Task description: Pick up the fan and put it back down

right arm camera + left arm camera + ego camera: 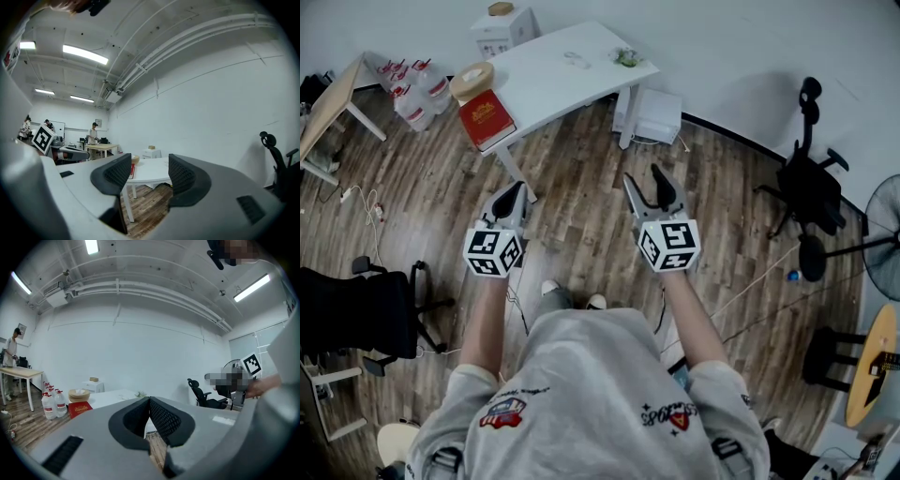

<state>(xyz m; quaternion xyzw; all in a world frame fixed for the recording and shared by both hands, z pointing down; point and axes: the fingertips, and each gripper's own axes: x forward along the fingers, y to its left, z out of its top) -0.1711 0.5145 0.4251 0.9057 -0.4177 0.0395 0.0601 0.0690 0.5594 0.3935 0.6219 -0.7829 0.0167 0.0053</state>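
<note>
The fan (884, 232), a black standing fan with a round cage, stands on the wooden floor at the far right edge of the head view, well off from both grippers. My left gripper (517, 188) (149, 402) is held level in mid-air, shut with its pads touching and nothing between them. The right gripper (642, 176) (150, 164) hovers beside it, open, with a clear gap and only the floor and table showing between its fingers. Both point toward the white table (581, 80).
On the table's near corner lie a red book (487, 120) and a round wooden lid (472, 80). Water bottles (416, 94) stand left of it. A black office chair (811, 186) is at the right near the fan, another (356, 311) at the left. Cables cross the floor.
</note>
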